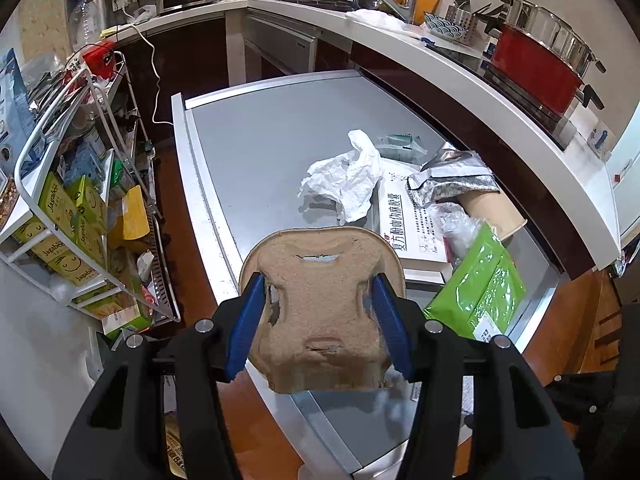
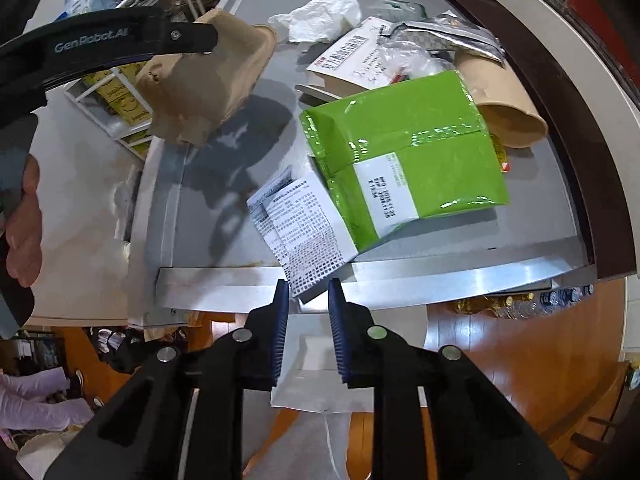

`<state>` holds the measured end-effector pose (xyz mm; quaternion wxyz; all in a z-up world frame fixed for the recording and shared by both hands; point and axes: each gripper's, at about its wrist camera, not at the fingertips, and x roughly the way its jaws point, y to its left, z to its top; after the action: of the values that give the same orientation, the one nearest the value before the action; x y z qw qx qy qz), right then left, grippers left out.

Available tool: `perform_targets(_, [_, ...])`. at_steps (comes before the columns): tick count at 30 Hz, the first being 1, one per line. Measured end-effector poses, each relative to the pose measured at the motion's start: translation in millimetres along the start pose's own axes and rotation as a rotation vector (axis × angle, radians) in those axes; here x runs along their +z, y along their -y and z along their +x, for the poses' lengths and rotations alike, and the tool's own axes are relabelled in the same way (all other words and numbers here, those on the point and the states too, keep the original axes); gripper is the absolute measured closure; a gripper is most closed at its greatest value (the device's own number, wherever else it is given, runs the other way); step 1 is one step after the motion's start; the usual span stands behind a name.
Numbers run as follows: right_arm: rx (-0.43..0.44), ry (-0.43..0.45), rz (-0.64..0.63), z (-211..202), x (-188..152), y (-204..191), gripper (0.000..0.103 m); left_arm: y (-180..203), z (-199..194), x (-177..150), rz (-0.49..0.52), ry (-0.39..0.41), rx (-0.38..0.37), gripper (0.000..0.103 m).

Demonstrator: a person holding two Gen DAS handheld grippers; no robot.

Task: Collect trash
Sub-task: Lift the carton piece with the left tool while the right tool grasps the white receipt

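My left gripper (image 1: 320,280) is shut on a brown pulp cup carrier (image 1: 320,304) and holds it above the near left corner of the grey metal table (image 1: 260,140). The right wrist view shows that carrier (image 2: 204,80) hanging from the left gripper (image 2: 120,36). My right gripper (image 2: 308,286) points down at the table's (image 2: 200,200) near edge, jaws closed narrow on the corner of a folded printed leaflet (image 2: 300,224). A green wrapped package (image 2: 408,152) lies partly on the leaflet. Behind it lie a crumpled white tissue (image 2: 324,12), a paper cup (image 2: 508,116) and a foil pouch (image 2: 440,36).
A white box with red print (image 1: 408,220) lies mid-table beside the tissue (image 1: 348,180). A wire rack of snack boxes (image 1: 68,220) stands left of the table. The counter with a red pot (image 1: 536,72) curves behind. A white sheet or bag (image 2: 312,400) sits below the table edge.
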<state>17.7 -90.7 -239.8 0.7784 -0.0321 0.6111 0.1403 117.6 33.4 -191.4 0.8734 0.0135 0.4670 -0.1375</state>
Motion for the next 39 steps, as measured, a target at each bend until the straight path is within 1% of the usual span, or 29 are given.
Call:
perform_targets(1, [-0.003, -0.002, -0.021, -1, 0, -1, 0.073, 0, -1, 0, 0.0, 0.001, 0.001, 0.048])
perform_targets(2, [-0.02, 0.007, -0.047, -3, 0, -2, 0.062, 1, -1, 0, 0.0, 0.002, 0.002, 0.048])
perform_targets(3, [-0.029, 0.03, -0.071, -6, -1, -4, 0.044, 1, -1, 0, -0.001, 0.004, 0.005, 0.048])
perform_targets(4, [-0.014, 0.045, -0.102, -10, -1, -4, 0.043, 1, -2, 0, -0.002, 0.005, 0.006, 0.048])
perform_targets(8, [0.065, 0.023, -0.139, -14, 3, 5, 0.043, -1, -5, 2, -0.023, 0.017, 0.006, 0.048])
perform_targets(12, [0.052, 0.01, -0.189, -7, 9, 5, 0.043, -2, -8, 2, -0.04, 0.026, 0.008, 0.047])
perform_targets(13, [0.052, 0.006, -0.203, -5, 10, 3, 0.046, -3, -8, 2, -0.042, 0.026, 0.008, 0.047])
perform_targets(14, [0.054, -0.003, -0.215, -2, 12, 2, 0.051, -3, -8, 2, -0.044, 0.026, 0.009, 0.047])
perform_targets(16, [0.052, -0.025, -0.247, 3, 14, -1, 0.056, -4, -9, 1, -0.052, 0.026, 0.011, 0.047])
perform_targets(18, [0.043, -0.028, -0.27, 5, 13, -3, 0.063, -6, -10, 0, -0.061, 0.026, 0.014, 0.047])
perform_targets(19, [0.044, -0.031, -0.28, 6, 12, -4, 0.064, -7, -10, 0, -0.064, 0.025, 0.017, 0.047])
perform_targets(23, [0.032, -0.03, -0.298, 6, 13, -5, 0.063, -9, -11, -1, -0.074, 0.023, 0.027, 0.047])
perform_targets(24, [0.035, -0.024, -0.277, 5, 14, -3, 0.061, -9, -11, -1, -0.078, 0.024, 0.029, 0.047])
perform_targets(25, [0.036, -0.017, -0.268, 3, 14, -4, 0.054, -10, -11, -2, -0.08, 0.025, 0.031, 0.047])
perform_targets(26, [0.03, -0.004, -0.265, 2, 14, -4, 0.053, -10, -12, -2, -0.084, 0.027, 0.032, 0.047])
perform_targets(33, [0.014, -0.027, -0.27, 11, 17, -11, 0.053, -12, -12, -2, -0.094, 0.029, 0.037, 0.047])
perform_targets(34, [0.02, -0.035, -0.262, 13, 18, -11, 0.06, -12, -13, -1, -0.094, 0.029, 0.037, 0.047])
perform_targets(35, [0.023, -0.04, -0.258, 15, 18, -9, 0.064, -12, -13, -1, -0.094, 0.028, 0.038, 0.047])
perform_targets(39, [0.047, -0.036, -0.243, 11, 16, -4, 0.064, -12, -14, -1, -0.096, 0.029, 0.038, 0.047])
